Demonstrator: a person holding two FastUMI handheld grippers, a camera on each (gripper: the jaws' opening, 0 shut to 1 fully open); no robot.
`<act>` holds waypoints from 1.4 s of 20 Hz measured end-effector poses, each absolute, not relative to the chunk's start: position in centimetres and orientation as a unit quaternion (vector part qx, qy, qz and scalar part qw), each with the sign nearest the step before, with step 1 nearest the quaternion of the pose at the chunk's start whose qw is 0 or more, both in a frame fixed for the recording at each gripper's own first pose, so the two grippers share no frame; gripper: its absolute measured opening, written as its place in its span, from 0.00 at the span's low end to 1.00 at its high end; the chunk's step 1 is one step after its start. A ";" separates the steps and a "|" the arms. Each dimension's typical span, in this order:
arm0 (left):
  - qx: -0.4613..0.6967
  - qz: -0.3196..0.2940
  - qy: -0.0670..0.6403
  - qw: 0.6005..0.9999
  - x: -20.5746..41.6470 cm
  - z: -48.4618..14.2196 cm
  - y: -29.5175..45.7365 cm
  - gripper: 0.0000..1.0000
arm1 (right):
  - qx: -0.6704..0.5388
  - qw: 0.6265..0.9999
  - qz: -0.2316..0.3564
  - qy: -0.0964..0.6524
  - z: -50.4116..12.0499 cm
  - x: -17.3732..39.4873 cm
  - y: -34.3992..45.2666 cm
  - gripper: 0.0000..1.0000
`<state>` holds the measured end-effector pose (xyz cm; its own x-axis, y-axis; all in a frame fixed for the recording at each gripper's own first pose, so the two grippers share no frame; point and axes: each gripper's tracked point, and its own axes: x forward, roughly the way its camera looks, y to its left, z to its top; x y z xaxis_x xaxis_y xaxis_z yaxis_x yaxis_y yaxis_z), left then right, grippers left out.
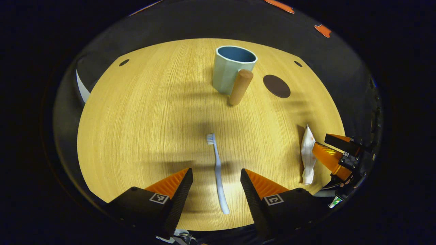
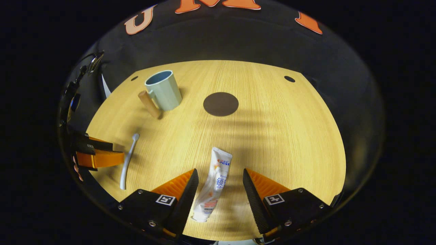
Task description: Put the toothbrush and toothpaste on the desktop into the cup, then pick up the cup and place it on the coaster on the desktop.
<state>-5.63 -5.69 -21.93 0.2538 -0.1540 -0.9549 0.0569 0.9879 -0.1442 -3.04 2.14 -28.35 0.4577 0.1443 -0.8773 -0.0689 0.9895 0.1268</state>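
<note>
A pale blue toothbrush (image 1: 216, 160) lies flat on the wooden desktop (image 1: 143, 129), bristles pointing away, between the fingers of my left gripper (image 1: 216, 170), which stands open around its handle without touching it. The white toothpaste tube (image 2: 215, 183) lies between the fingers of my open right gripper (image 2: 220, 170), cap end nearest the camera. The light green cup (image 1: 231, 68) with a wooden handle (image 1: 240, 86) stands upright at the far side. A dark round coaster (image 1: 276, 86) lies to its right. The left gripper view also shows the toothpaste tube (image 1: 308, 154) and the right gripper (image 1: 320, 142).
In the right gripper view the cup (image 2: 163, 89), coaster (image 2: 220, 104), toothbrush (image 2: 127, 161) and left gripper (image 2: 118, 151) appear to the left. Two small dark holes (image 1: 124, 62) (image 1: 298, 63) sit near the desktop's far corners. Black cloth wall stands behind the table.
</note>
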 end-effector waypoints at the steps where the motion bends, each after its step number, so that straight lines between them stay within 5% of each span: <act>1: -0.037 -0.064 0.613 0.787 -5.5 -22.1 -5.6 0.86 | 0.037 0.848 0.064 0.524 -28.7 -3.1 2.2 0.80; 8: -0.034 -0.024 0.649 0.760 -5.0 -25.4 -6.6 0.74 | 0.026 0.821 0.059 0.567 -31.1 -3.7 2.2 0.69; 9: -0.033 -0.020 0.652 0.758 -4.7 -25.4 -6.8 0.68 | 0.033 0.819 0.059 0.570 -31.2 -3.7 2.2 0.65; 10: -0.031 -0.012 0.654 0.755 -4.5 -25.8 -6.7 0.49 | 0.039 0.815 0.062 0.574 -31.4 -3.7 2.5 0.63; 13: -0.027 0.000 0.656 0.754 -4.2 -26.2 -6.5 0.43 | 0.043 0.816 0.065 0.573 -31.7 -3.2 3.2 0.46; 14: -0.026 0.001 0.655 0.755 -3.9 -26.2 -6.4 0.31 | 0.048 0.815 0.065 0.574 -31.7 -3.4 3.0 0.46; 18: -0.030 0.000 0.650 0.759 -1.8 -26.7 -6.0 0.10 | 0.067 0.815 0.086 0.569 -31.6 -3.4 3.5 0.20; 28: -0.052 -0.008 0.632 0.773 -1.7 -26.6 -2.9 0.07 | 0.065 0.836 0.098 0.536 -31.2 -2.7 3.5 0.13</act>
